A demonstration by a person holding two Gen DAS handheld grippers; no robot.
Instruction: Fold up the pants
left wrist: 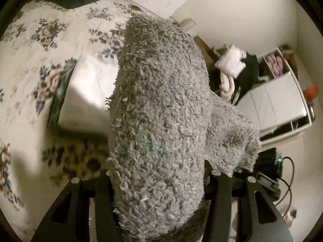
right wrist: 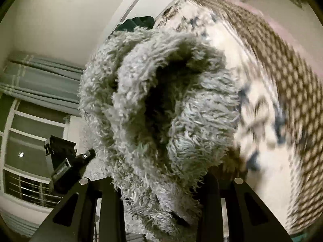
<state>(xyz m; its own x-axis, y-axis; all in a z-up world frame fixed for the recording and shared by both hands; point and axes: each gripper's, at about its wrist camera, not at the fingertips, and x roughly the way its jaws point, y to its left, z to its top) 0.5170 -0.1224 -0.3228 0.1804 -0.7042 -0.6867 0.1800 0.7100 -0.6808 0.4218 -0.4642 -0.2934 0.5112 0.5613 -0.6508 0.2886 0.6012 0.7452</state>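
The pants are fluffy grey fleece. In the left wrist view a thick fold of them (left wrist: 159,117) fills the middle and hangs between my left gripper's (left wrist: 157,185) black fingers, which are shut on it above the bed. In the right wrist view another bunched part of the pants (right wrist: 161,121) sits between my right gripper's (right wrist: 161,189) fingers, which are shut on it. The cloth hides both sets of fingertips. The left gripper (right wrist: 66,161) also shows at the left of the right wrist view, beside the hanging fleece.
A floral bedspread (left wrist: 40,60) covers the bed, with a white folded item (left wrist: 88,92) lying on it. A white shelf unit (left wrist: 278,100) with clothes stands at the right. A window with a grey curtain (right wrist: 40,80) is at the left.
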